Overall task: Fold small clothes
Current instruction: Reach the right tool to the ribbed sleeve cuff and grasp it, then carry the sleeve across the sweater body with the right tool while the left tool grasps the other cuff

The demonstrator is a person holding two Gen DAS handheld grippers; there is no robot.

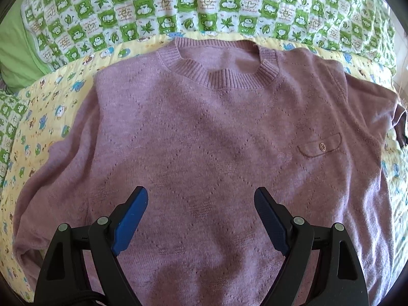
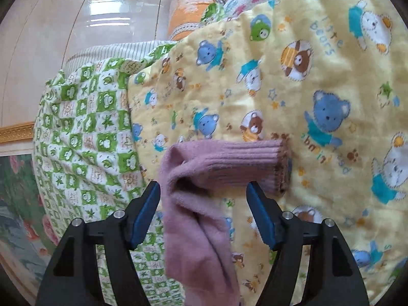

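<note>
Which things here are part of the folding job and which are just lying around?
Part of the job:
- pink sweater
- its sleeve cuff, between the right claw fingers
- left claw

Lying about:
- yellow bear blanket
- green checked quilt
- orange pillow

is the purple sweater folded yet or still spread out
Spread out. The sweater lies flat, front up, on the yellow blanket, collar and pocket showing; one sleeve lies bunched to the side.

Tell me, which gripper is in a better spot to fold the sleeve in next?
Probably the right gripper: the purple sleeve already lies between its open jaws, cuff just ahead. The left gripper hangs open over the sweater front, gripping nothing.
</note>
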